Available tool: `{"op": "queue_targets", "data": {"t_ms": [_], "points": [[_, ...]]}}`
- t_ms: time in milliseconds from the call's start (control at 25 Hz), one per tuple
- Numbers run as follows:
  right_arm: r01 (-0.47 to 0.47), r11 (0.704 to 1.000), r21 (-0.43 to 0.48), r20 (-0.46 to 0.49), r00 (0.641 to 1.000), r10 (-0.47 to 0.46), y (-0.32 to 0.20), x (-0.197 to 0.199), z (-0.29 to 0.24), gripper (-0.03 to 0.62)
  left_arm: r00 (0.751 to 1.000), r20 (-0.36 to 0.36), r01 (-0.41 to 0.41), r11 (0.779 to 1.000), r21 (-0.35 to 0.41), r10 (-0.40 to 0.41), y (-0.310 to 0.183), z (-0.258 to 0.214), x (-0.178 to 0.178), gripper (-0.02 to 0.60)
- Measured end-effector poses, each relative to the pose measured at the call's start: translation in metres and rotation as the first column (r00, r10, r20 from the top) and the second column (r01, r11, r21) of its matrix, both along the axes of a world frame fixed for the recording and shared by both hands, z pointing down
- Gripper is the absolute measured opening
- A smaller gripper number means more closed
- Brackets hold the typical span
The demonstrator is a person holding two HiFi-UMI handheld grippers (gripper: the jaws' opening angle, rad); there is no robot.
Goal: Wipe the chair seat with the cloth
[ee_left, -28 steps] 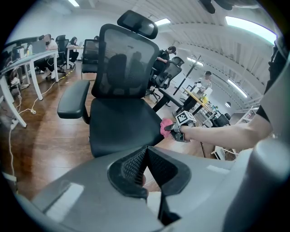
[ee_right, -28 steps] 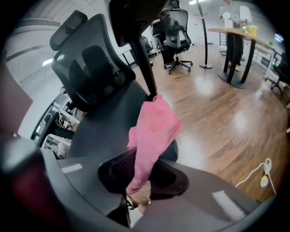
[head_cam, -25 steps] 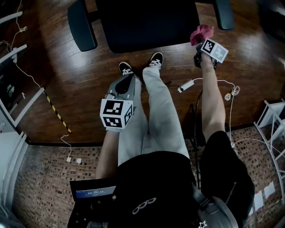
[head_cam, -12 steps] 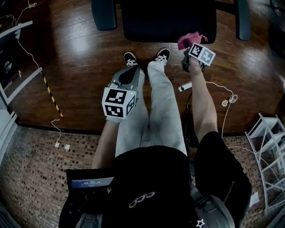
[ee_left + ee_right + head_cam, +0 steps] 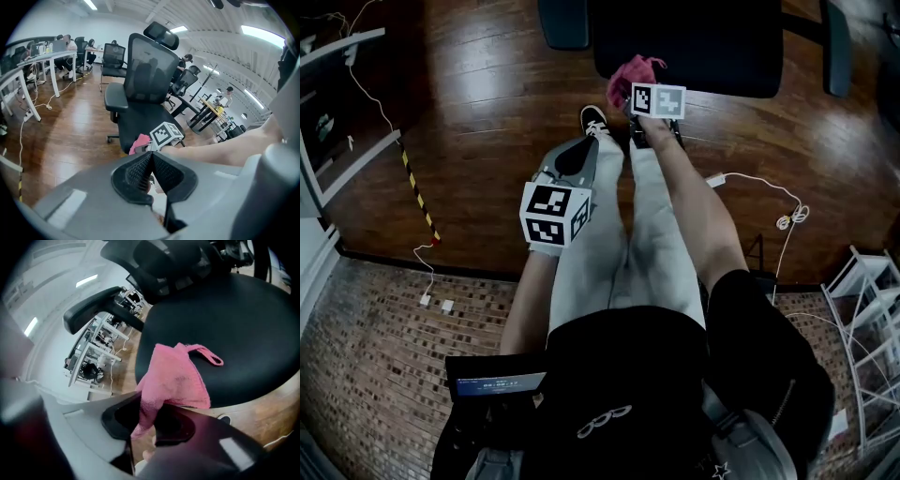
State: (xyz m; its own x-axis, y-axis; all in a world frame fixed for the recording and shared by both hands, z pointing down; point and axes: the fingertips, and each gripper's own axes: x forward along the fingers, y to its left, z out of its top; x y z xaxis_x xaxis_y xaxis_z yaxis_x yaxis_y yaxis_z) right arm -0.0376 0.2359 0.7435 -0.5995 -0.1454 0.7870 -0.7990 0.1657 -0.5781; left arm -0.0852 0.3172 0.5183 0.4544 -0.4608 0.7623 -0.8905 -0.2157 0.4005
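Note:
A black office chair stands ahead, its seat (image 5: 694, 47) at the top of the head view and wide in the right gripper view (image 5: 220, 329). My right gripper (image 5: 630, 92) is shut on a pink cloth (image 5: 630, 77), which hangs at the seat's front left edge. In the right gripper view the cloth (image 5: 176, 376) drapes from the jaws onto the seat's near rim. My left gripper (image 5: 574, 161) is shut and holds nothing, low above the person's left leg. The left gripper view shows the whole chair (image 5: 145, 93) with the cloth (image 5: 139, 142) at its seat.
Armrests (image 5: 564, 21) flank the seat. The person's shoes (image 5: 594, 120) stand on the wooden floor just before the chair. A white cable and adapter (image 5: 717, 179) lie to the right, a white rack (image 5: 872, 300) further right. Desks and other chairs (image 5: 51, 61) stand behind.
My right gripper has carried the pink cloth leftward, from the seat's right front corner to its left front edge. The left gripper has hardly moved.

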Motion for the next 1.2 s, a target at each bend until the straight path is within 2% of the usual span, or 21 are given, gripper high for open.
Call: {"op": "queue_targets", "data": {"t_ms": [200, 280, 360, 640, 800, 960, 1200], "points": [[0.129, 0.991, 0.031, 0.069, 0.989, -0.131, 0.005, -0.063, -0.015, 0.064, 1.000, 0.014, 0.013, 1.000, -0.005, -0.013, 0.004, -0.001, -0.015, -0.008], [0.155, 0.987, 0.049, 0.068, 0.985, -0.158, 0.003, -0.066, -0.016, 0.064, 1.000, 0.018, 0.008, 1.000, -0.011, -0.008, 0.007, 0.001, -0.016, -0.008], [0.156, 0.986, 0.052, 0.047, 0.986, -0.159, -0.001, -0.052, -0.012, 0.064, 1.000, 0.021, -0.002, 1.000, -0.018, 0.003, 0.008, 0.003, -0.014, -0.008], [0.092, 0.995, 0.031, 0.003, 0.996, -0.092, -0.016, 0.049, 0.010, 0.066, 0.998, 0.009, -0.057, 0.998, -0.024, 0.057, -0.004, 0.004, 0.017, -0.008], [-0.003, 1.000, 0.020, -0.027, 1.000, 0.004, -0.026, 0.118, 0.014, 0.066, 0.996, 0.011, -0.092, 0.995, -0.036, 0.092, -0.007, 0.006, 0.039, -0.008], [-0.117, 0.993, 0.035, -0.056, 0.991, 0.119, -0.046, 0.198, 0.014, 0.066, 0.993, 0.013, -0.117, 0.992, -0.045, 0.118, -0.013, 0.008, 0.063, -0.008], [-0.168, 0.982, 0.082, -0.166, 0.970, 0.180, -0.068, 0.306, -0.002, 0.066, 0.989, 0.004, -0.149, 0.988, -0.026, 0.149, -0.028, -0.001, 0.095, -0.008]]}}
